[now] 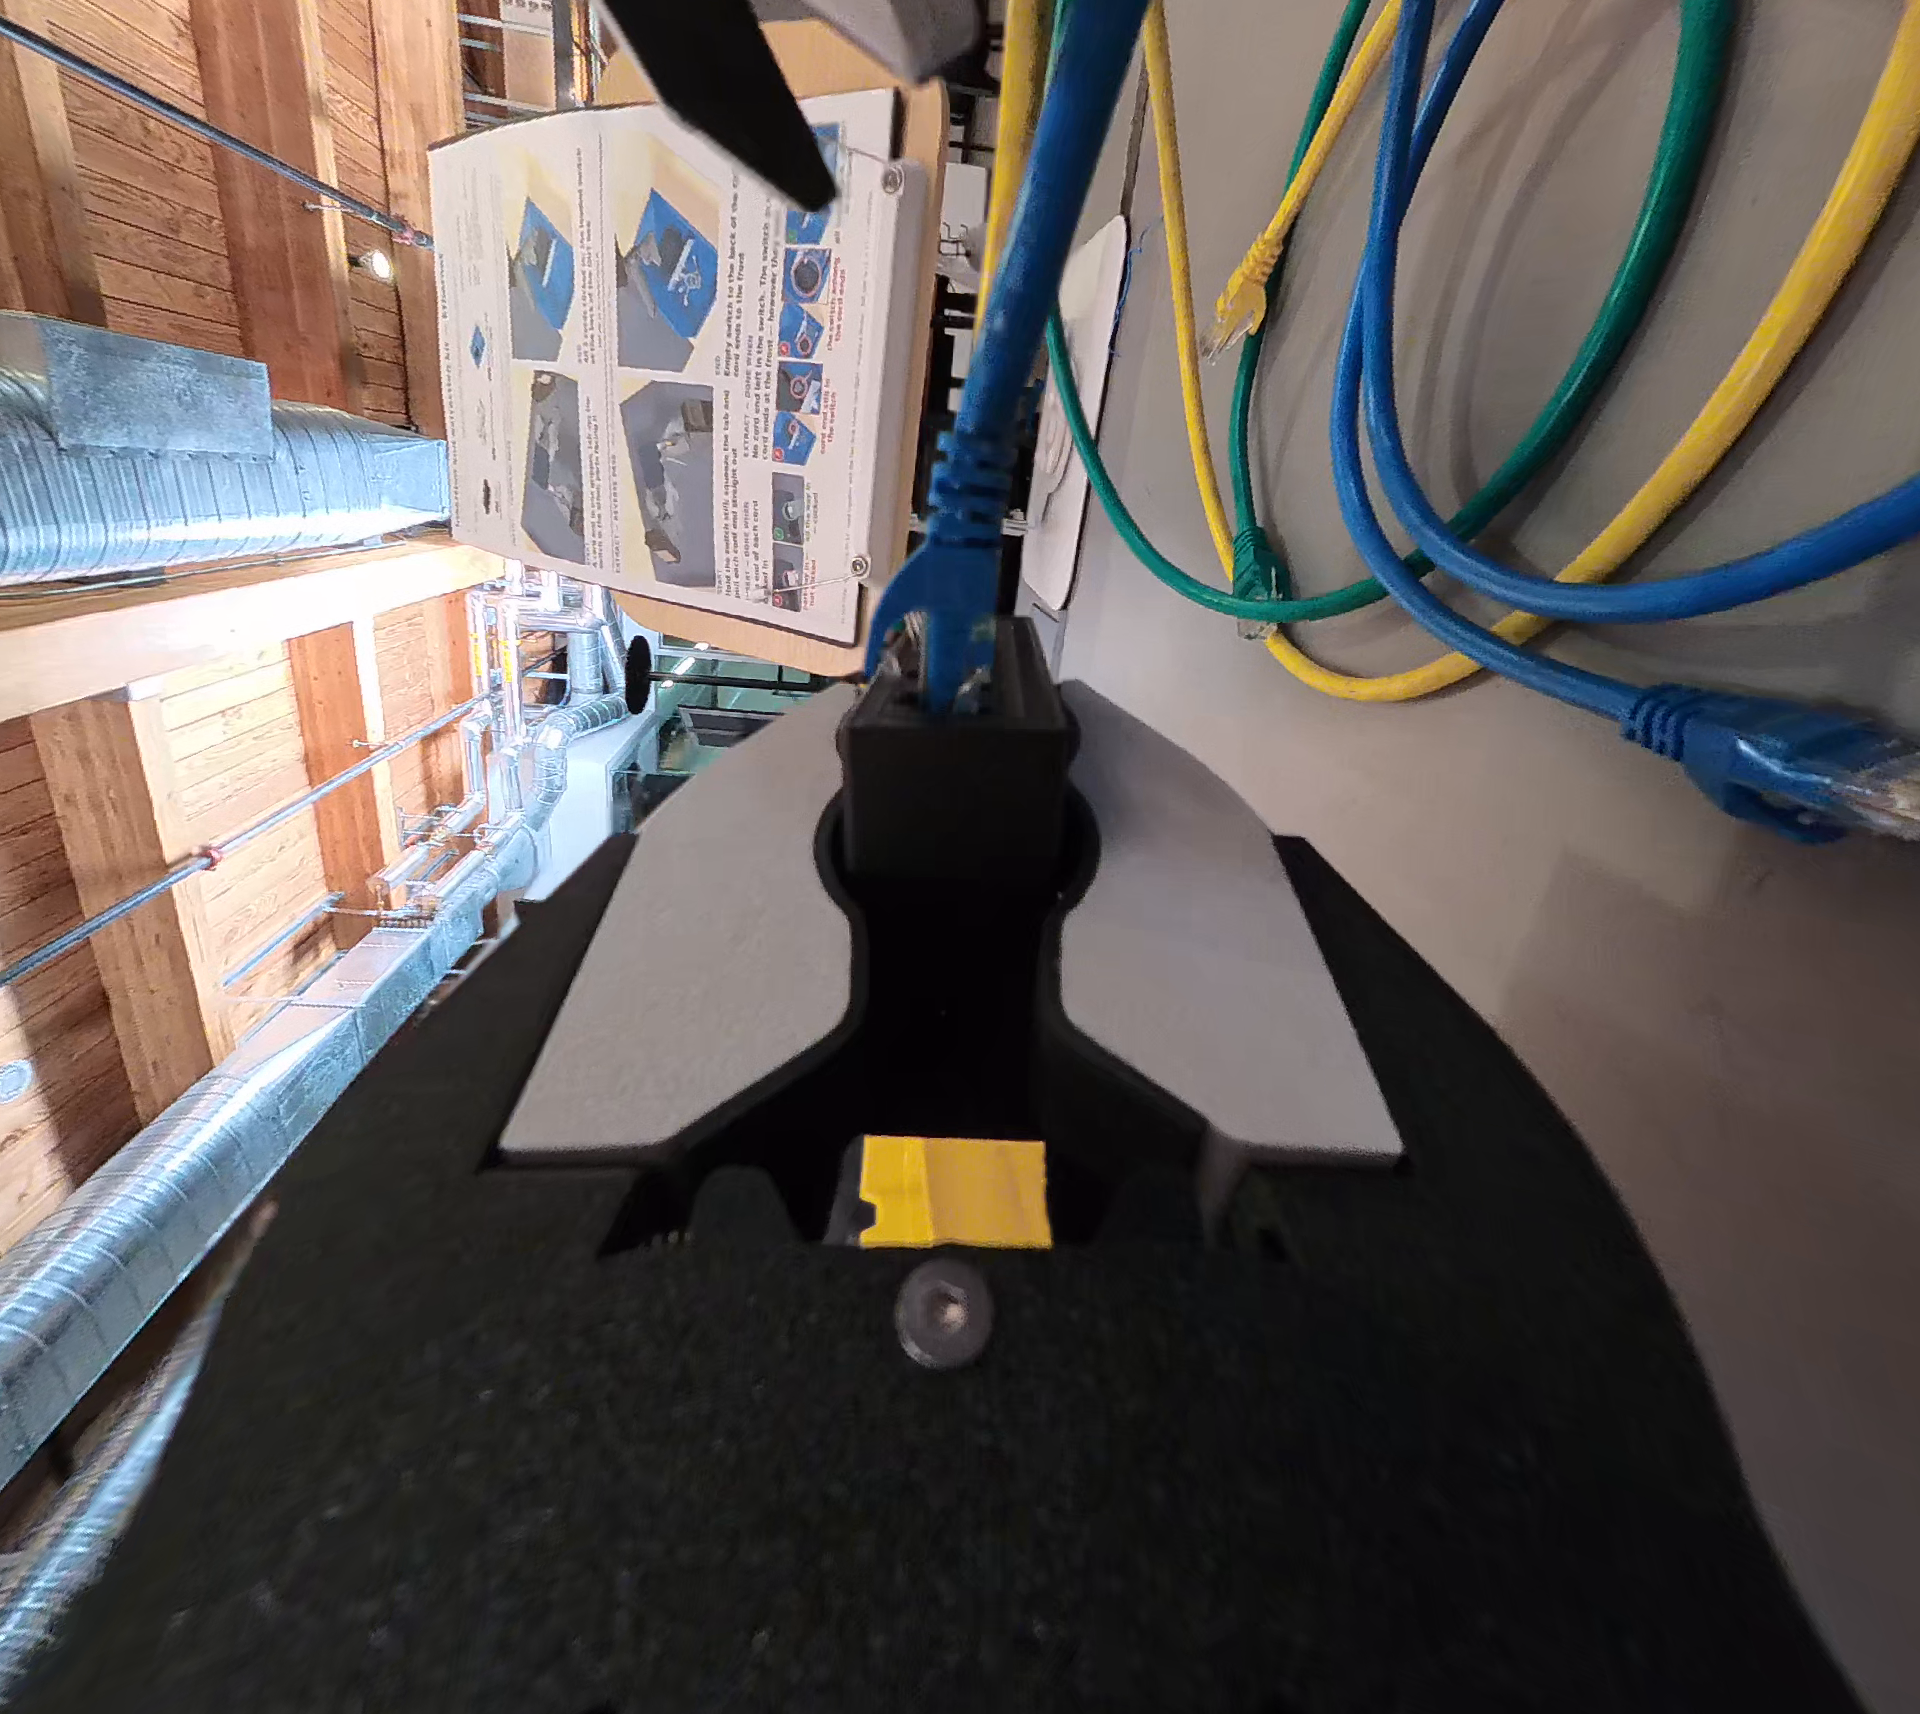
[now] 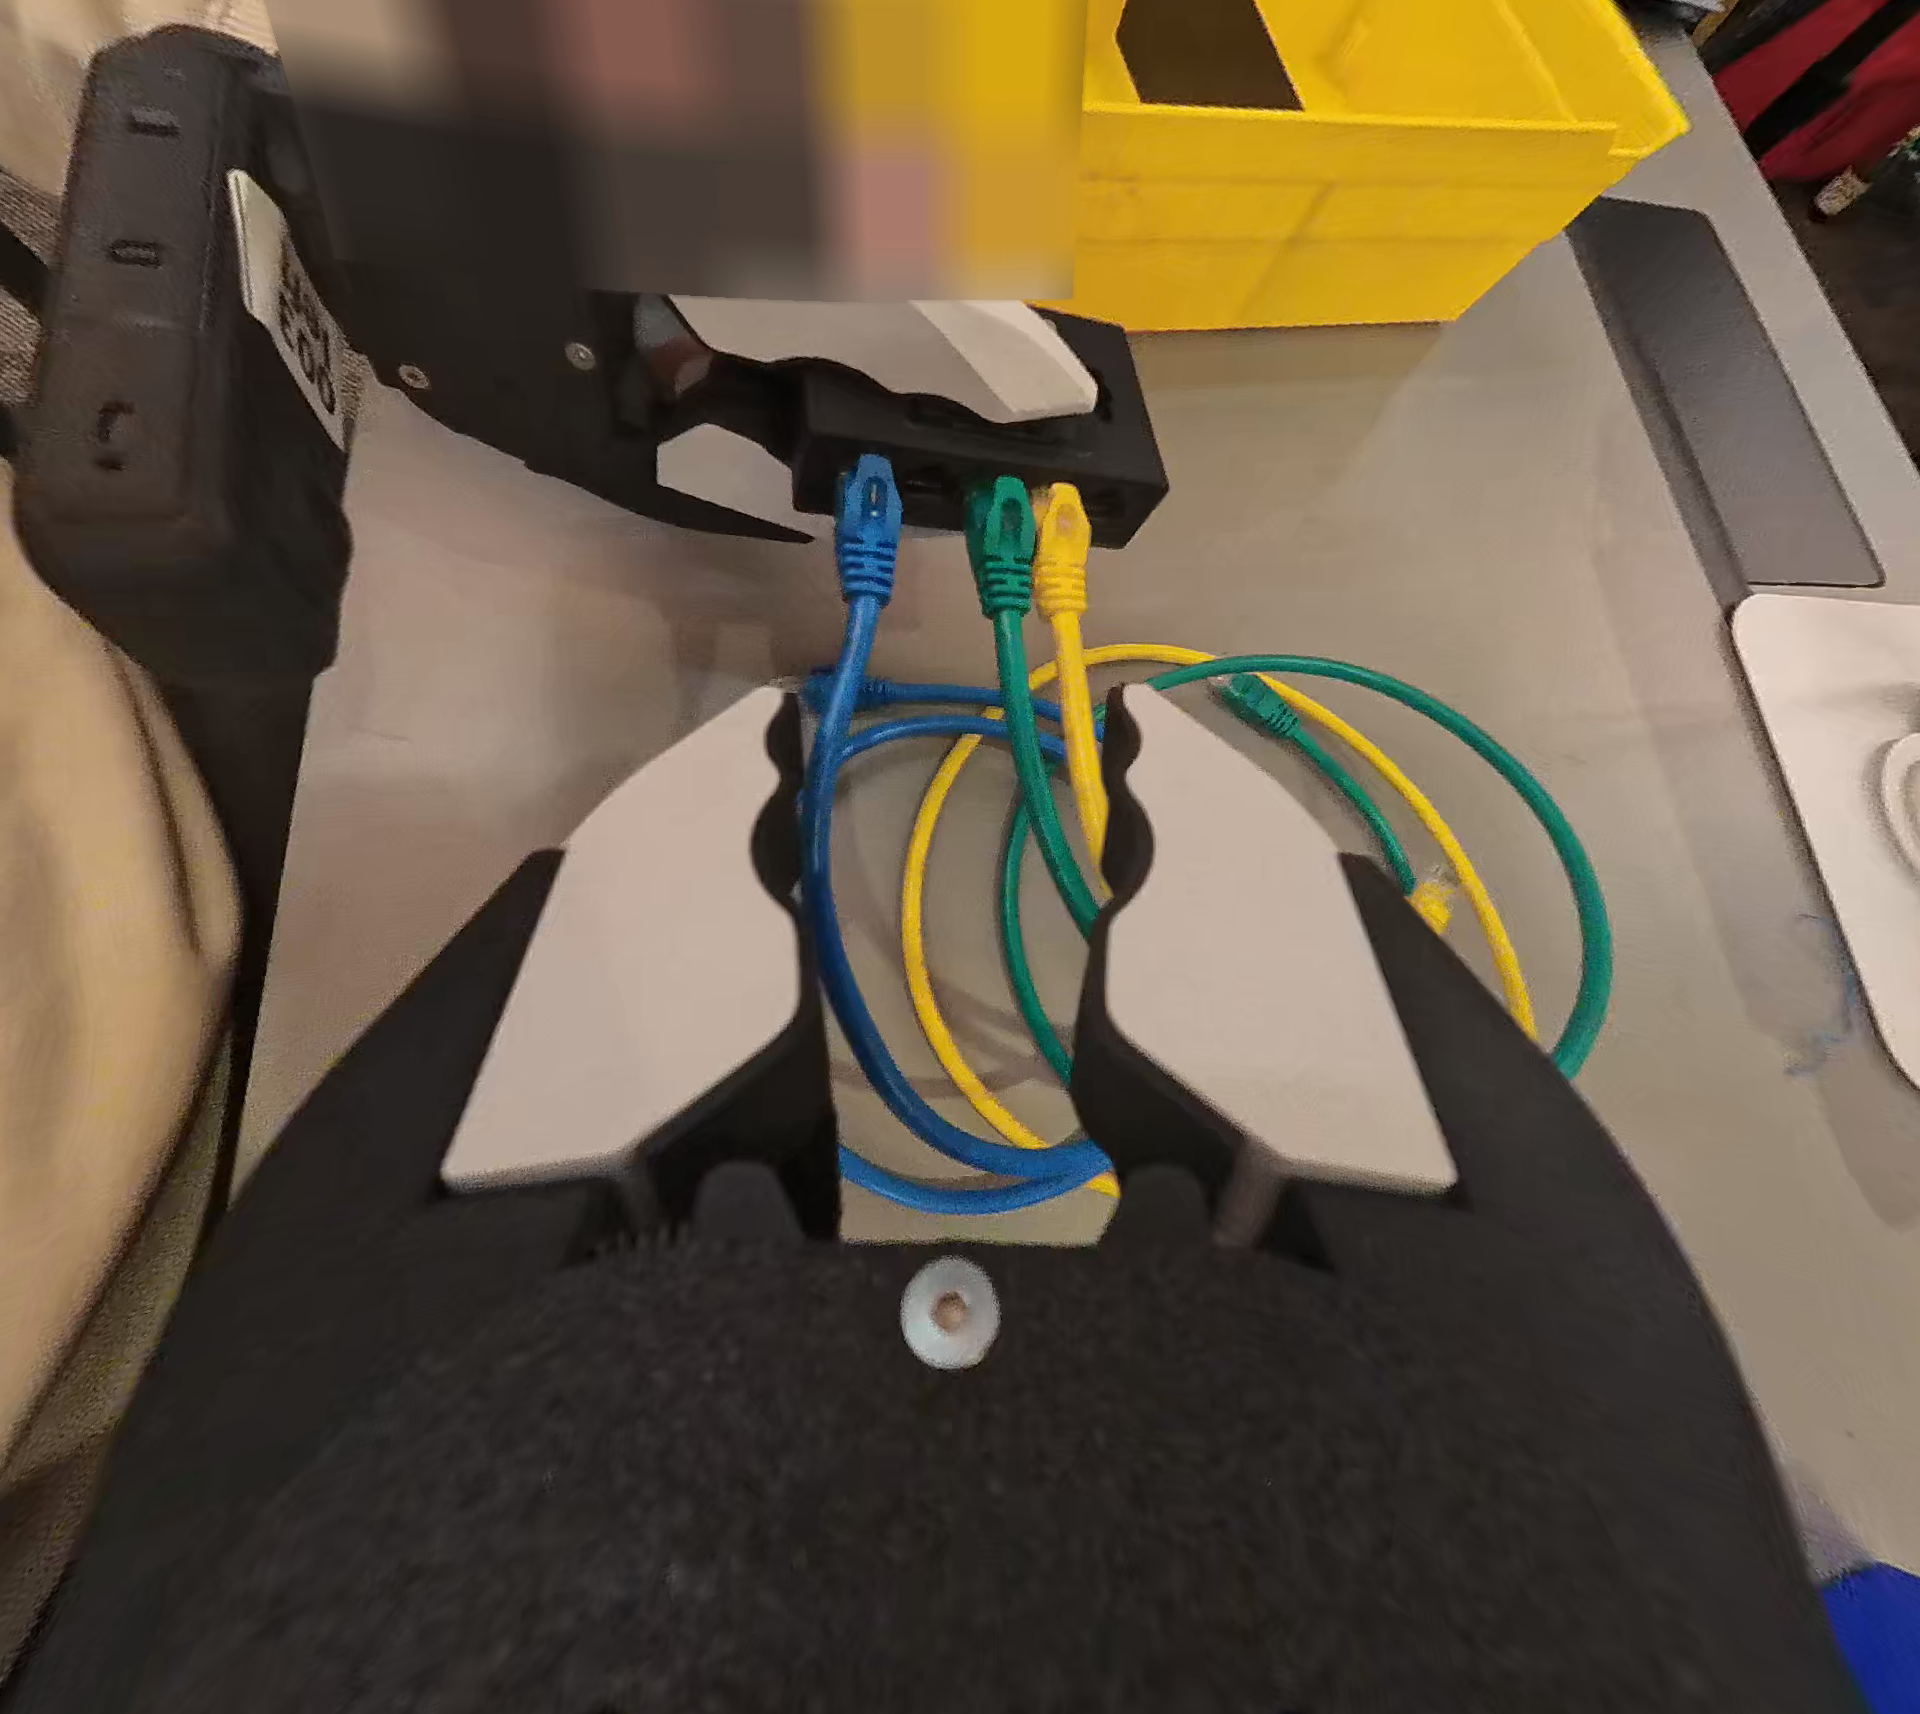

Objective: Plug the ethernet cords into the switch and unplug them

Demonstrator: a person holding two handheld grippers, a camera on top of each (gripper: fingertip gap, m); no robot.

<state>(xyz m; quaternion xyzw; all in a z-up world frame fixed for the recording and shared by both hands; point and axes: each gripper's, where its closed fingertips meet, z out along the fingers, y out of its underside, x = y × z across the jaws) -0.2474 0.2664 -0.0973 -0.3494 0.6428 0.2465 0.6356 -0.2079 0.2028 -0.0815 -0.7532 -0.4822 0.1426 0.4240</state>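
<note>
On grey table [image 2: 1403, 521], black switch [image 2: 977, 459], blue [image 2: 868, 542], green [image 2: 1003, 552], yellow cords [image 2: 1062, 558] plugged

The left gripper [image 1: 958, 791] clamped a small black box-shaped switch [image 1: 956, 765] between its grey fingers [image 1: 717, 958]. A blue ethernet cord [image 1: 1023, 282] sat plugged in. Green [image 1: 1621, 282], yellow [image 1: 1766, 334] and blue cord loops [image 1: 1382, 376] lay on the grey table [image 1: 1558, 989].
</note>
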